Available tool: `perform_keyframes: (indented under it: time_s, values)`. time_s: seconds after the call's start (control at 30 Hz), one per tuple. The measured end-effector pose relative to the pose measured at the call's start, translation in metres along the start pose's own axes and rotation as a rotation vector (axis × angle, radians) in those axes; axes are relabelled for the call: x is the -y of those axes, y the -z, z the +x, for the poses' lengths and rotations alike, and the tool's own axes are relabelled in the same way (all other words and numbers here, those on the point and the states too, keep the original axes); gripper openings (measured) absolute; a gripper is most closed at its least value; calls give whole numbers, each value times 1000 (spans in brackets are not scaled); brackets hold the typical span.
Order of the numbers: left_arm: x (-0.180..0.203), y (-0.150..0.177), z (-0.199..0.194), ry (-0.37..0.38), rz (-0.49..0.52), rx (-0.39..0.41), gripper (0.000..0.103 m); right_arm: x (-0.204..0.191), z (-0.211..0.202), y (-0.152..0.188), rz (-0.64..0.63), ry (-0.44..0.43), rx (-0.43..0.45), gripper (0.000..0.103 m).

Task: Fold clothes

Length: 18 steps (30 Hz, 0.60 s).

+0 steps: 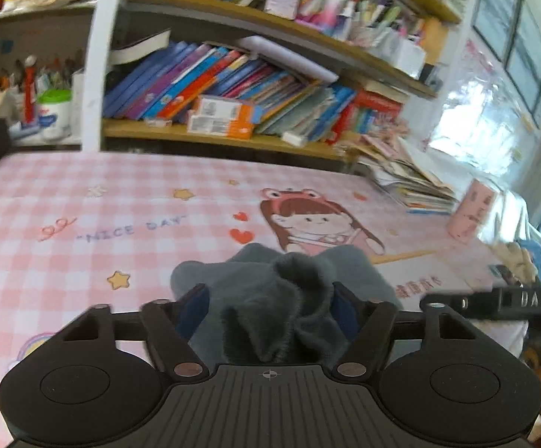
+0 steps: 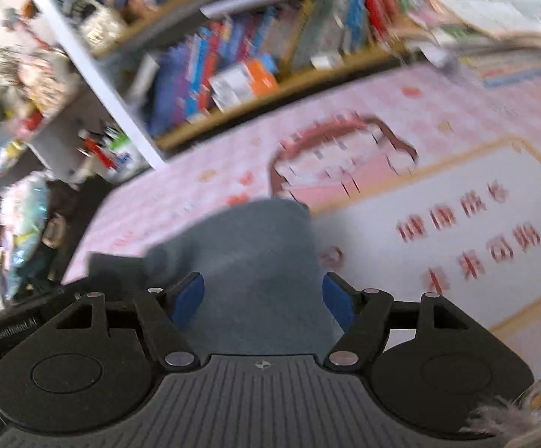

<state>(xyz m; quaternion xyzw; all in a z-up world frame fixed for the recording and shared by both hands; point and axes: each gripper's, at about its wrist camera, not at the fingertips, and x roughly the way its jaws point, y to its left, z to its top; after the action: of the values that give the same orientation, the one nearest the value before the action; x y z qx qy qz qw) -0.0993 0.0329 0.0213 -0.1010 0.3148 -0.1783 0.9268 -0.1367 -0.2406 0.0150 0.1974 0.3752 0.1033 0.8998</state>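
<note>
Left wrist view has the left gripper (image 1: 270,310) over a grey fleecy garment (image 1: 285,291) that lies bunched on the pink checked cartoon-print surface (image 1: 84,201). A raised fold of the cloth sits between the blue pads (image 1: 345,310) and reaches both of them, so the jaws look clamped on it, half closed. The right gripper's black body (image 1: 494,300) shows at the right edge, near the cloth.

Right wrist view is blurred: the right gripper (image 2: 263,298) hangs above a flatter part of the same garment (image 2: 255,246), its jaws wide apart, the cloth below and between them; whether the pads touch it I cannot tell.

Bare surface lies open to the left and ahead of the garment. A wooden bookshelf crammed with colourful books (image 1: 233,89) borders the far edge, and a stack of papers (image 1: 408,179) crowds the far right corner. The garment's long axis runs away from the cameras, towards the shelf
</note>
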Motion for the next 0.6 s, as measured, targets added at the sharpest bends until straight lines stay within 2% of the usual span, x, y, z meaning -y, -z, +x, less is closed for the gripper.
perform_keyframes:
  time_s: [0.03, 0.1, 0.2, 0.23, 0.27, 0.33, 0.4, 0.43, 0.47, 0.53, 0.6]
  values:
    - [-5, -1, 2, 21, -33, -22, 14, 0, 4, 2, -1, 7, -17, 69]
    - [-15, -3, 0, 64, -108, -41, 11, -4, 10, 5, -18, 16, -44, 68]
    - [-23, -13, -34, 190, -218, 120, 11, -9, 12, 6, -39, 2, -51, 68]
    - [-24, -15, -44, 207, -232, 167, 11, -9, 13, 7, -42, -4, -54, 68]
    - [-29, -14, -44, 183, -242, 165, 11, -8, 15, 7, -42, -9, -59, 68]
    - [-45, -5, -29, 115, -284, 88, 11, -9, 22, 6, -44, -13, -77, 68]
    - [-67, 16, -3, 39, -370, -51, 13, -9, 30, 5, -50, -5, -103, 68]
    - [-75, 25, 5, 15, -412, -93, 17, -9, 32, 6, -54, -2, -116, 68]
    - [-78, 28, 4, 14, -440, -80, 21, -10, 35, 6, -58, 0, -128, 68]
    - [-82, 32, 0, 6, -476, -58, 23, -11, 40, 7, -66, 4, -149, 68]
    - [-77, 28, -6, -17, -435, -55, 28, -11, 41, 7, -69, 2, -154, 68]
